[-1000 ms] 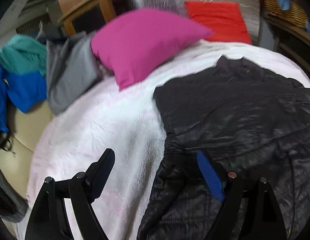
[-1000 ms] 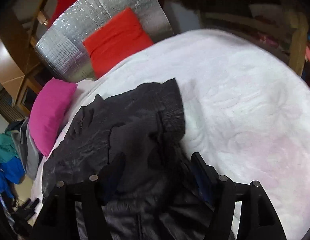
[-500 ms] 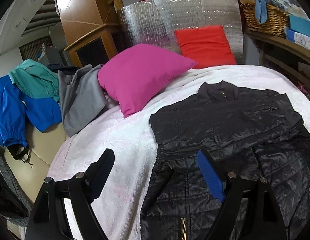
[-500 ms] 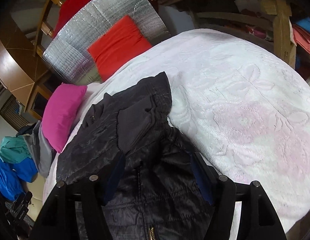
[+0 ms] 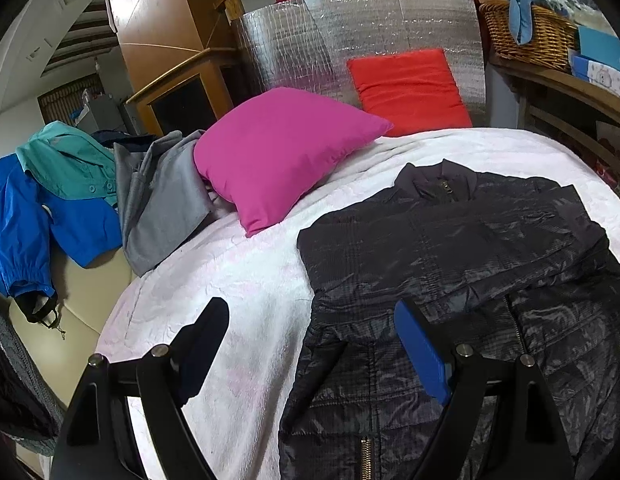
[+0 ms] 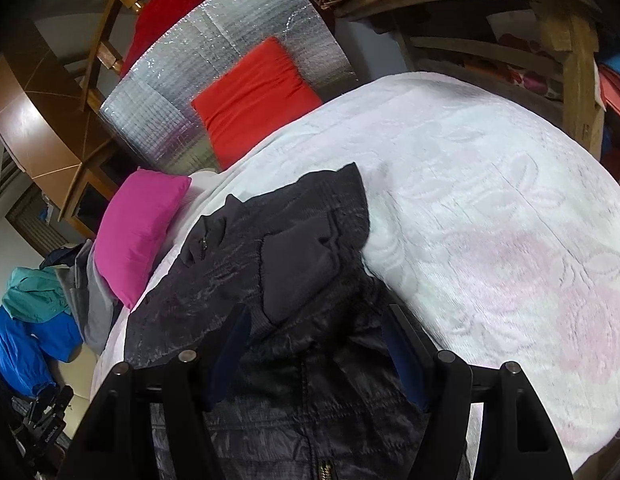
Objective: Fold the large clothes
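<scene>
Both cameras pulled back, steadier than second ago; jacket unmoved. Left gripper (image 5: 310,344) wide, empty, straddling jacket's left edge. Right gripper (image 6: 313,348) wide, empty, over jacket (image 6: 270,280) body. Jacket flat on bed (image 6: 489,200), sleeves folded in, long axis running away toward collar (image 5: 437,180); hem nearest both.

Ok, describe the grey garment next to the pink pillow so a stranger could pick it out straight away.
Start at the bed with the white bedspread and find the pink pillow near its head. The grey garment lies crumpled against the pillow's left side, draping over the bed's edge. Its neighbours further left are a teal garment and a bright blue jacket; this one is plain matte grey.
</scene>
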